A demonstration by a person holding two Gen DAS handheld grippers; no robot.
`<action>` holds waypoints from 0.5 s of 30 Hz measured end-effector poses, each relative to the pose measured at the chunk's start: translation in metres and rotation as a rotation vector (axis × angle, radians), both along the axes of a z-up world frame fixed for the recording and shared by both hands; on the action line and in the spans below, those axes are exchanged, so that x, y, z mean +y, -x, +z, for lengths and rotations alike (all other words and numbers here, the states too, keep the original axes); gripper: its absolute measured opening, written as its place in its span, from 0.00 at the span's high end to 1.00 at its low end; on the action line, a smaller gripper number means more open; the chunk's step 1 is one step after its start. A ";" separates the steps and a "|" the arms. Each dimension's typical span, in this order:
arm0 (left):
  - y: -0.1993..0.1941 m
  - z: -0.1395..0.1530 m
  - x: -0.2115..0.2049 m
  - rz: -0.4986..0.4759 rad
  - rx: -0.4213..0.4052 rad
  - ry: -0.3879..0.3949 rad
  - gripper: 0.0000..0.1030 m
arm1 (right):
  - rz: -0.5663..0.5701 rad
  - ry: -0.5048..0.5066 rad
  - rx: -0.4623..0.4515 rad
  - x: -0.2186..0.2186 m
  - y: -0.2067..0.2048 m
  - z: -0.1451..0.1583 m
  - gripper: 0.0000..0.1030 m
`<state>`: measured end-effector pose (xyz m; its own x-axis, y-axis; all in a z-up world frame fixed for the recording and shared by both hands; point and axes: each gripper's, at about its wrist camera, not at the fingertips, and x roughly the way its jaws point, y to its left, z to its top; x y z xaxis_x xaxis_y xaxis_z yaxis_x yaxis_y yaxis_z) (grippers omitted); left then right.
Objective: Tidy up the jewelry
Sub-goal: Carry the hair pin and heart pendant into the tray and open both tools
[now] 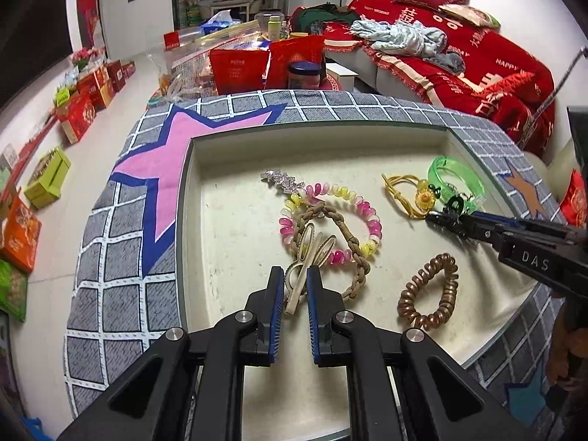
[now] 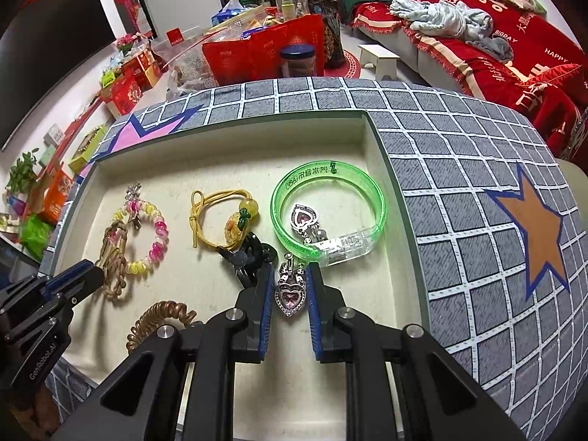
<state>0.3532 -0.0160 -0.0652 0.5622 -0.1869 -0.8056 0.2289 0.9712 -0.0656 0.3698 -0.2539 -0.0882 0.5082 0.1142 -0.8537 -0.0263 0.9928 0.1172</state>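
A shallow cream tray [image 1: 228, 220] holds the jewelry. My left gripper [image 1: 295, 277] is shut on a cream hair clip [image 1: 294, 294], just above the tray floor beside more cream clips [image 1: 312, 244], a braided brown band [image 1: 354, 248] and a pink-and-yellow spiral hair tie [image 1: 371, 220]. My right gripper [image 2: 290, 275] is shut on a pink heart clip [image 2: 290, 297], low over the tray [image 2: 228, 136]. It sits between a black claw clip [image 2: 253, 253] and a green bangle [image 2: 378, 198] that rings a second heart clip [image 2: 303, 220]. A yellow hair tie [image 2: 217, 213] lies to the left.
A bronze spiral tie [image 1: 430, 294] and a silver rhinestone clip [image 1: 283, 182] also lie in the tray. The tray rests on a grey checked cloth [image 2: 459, 169] with stars. Behind stand red bags [image 1: 239, 70], a jar [image 1: 305, 73] and a red sofa [image 1: 477, 58]; boxes line the floor at left.
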 end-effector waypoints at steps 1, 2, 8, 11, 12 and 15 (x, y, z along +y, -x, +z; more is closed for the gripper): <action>0.001 0.000 -0.001 -0.004 -0.007 -0.011 0.71 | -0.001 0.002 0.001 0.000 0.001 0.000 0.81; 0.003 0.000 -0.002 -0.006 -0.012 -0.020 0.71 | -0.003 0.002 0.002 -0.001 0.002 0.000 0.81; 0.009 0.003 -0.003 0.000 -0.020 -0.019 0.71 | 0.005 0.006 0.019 0.001 0.009 0.002 0.59; 0.013 0.006 -0.003 0.001 -0.036 -0.018 0.71 | 0.017 0.003 0.017 0.002 0.016 0.004 0.52; 0.014 0.008 -0.004 0.000 -0.043 -0.020 0.71 | 0.021 0.002 0.018 0.003 0.018 0.005 0.52; 0.018 0.012 -0.005 0.000 -0.060 -0.023 0.71 | 0.018 -0.019 0.012 0.002 0.022 0.009 0.51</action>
<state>0.3356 -0.0208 -0.0529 0.6096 -0.1689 -0.7745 0.2322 0.9722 -0.0293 0.3476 -0.2514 -0.0793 0.4956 0.1393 -0.8573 -0.0422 0.9898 0.1364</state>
